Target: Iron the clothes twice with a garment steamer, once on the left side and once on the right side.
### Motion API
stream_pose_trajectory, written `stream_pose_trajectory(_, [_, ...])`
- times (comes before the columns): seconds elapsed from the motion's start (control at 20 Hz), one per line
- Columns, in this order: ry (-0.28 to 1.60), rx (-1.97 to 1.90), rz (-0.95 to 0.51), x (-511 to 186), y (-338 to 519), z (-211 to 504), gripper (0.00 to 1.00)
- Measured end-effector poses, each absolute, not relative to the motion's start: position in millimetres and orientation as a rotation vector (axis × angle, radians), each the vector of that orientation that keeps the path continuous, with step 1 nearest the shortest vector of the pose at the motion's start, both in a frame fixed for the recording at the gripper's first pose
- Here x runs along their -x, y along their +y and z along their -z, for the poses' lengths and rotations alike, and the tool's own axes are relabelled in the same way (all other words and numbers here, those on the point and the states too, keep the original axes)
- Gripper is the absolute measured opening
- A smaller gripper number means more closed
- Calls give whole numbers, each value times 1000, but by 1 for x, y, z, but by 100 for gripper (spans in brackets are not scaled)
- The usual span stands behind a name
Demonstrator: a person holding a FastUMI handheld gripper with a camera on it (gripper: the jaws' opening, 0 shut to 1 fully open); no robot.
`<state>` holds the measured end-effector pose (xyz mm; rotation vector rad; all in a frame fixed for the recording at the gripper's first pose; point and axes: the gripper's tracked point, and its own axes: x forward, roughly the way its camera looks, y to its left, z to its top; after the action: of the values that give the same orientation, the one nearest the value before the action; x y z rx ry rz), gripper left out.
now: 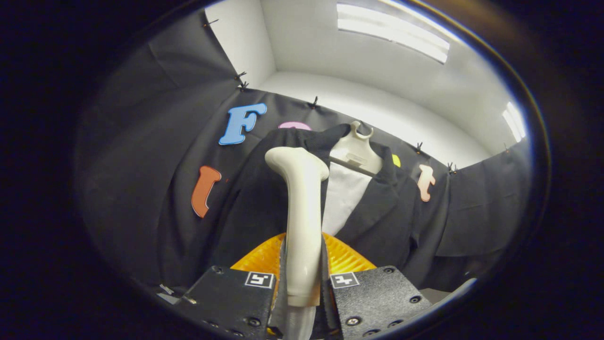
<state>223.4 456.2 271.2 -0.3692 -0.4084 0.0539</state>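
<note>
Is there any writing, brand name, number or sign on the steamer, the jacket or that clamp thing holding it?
No readable words.
Steamer, clamped between the gripper fingers: no brand or number shows.
Finger blocks: each carries a square black-and-white marker, a pattern, not text.
Black jacket and hanger: no label legible.

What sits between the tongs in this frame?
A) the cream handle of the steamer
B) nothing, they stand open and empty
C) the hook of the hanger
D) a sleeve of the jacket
A: the tongs are closed on the cream steamer, both fingers pressing its handle, its head raised in front of the dark jacket on the hanger.
</note>
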Motion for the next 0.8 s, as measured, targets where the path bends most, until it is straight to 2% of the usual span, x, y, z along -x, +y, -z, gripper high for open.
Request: stream_pose_trajectory(0.8, [-242,385,-22,-202,419,-177,30])
